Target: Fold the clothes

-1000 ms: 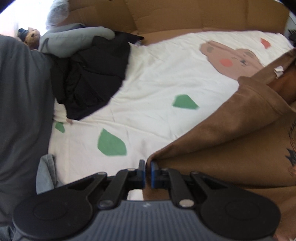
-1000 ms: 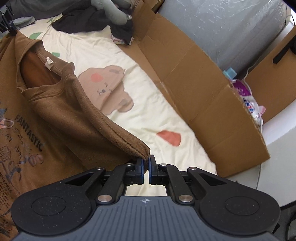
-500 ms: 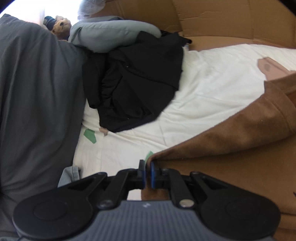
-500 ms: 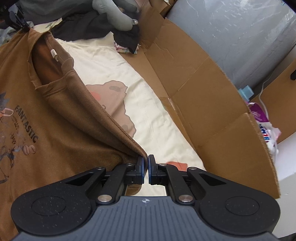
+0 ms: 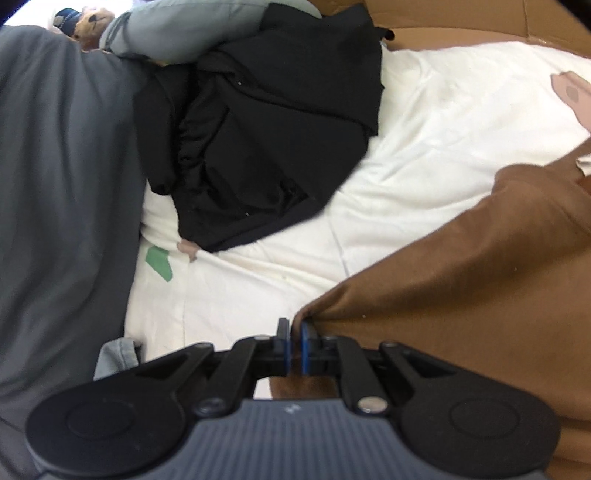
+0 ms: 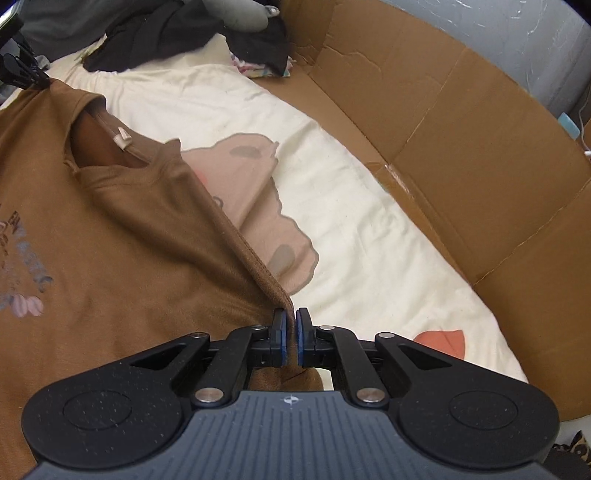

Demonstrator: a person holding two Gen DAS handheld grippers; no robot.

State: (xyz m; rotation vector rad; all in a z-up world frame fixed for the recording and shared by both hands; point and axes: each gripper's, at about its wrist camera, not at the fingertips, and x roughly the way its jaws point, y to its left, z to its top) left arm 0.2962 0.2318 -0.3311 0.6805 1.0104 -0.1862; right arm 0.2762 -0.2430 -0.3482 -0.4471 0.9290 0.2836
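A brown T-shirt (image 5: 461,295) with a printed front (image 6: 129,258) lies spread on a cream bedsheet (image 6: 369,240), neck hole toward the far side. My left gripper (image 5: 294,325) is shut on one shoulder corner of it, and it also shows at the top left of the right wrist view as the left gripper (image 6: 22,70). At the other shoulder corner, by the sleeve hem, is my right gripper (image 6: 291,314). Its jaws are opening, and the brown cloth is still between the pads.
A black garment (image 5: 266,147) and a grey-green one (image 5: 184,26) are heaped at the far left of the sheet (image 5: 424,147). Dark grey cloth (image 5: 62,184) fills the left side. A cardboard wall (image 6: 461,129) borders the bed on the right. A plush toy (image 5: 85,18) sits in the corner.
Both grippers have moved toward the far side and lower, carrying the shirt's shoulders with them. The black pile looms larger in the left wrist view; the shirt lies flatter.
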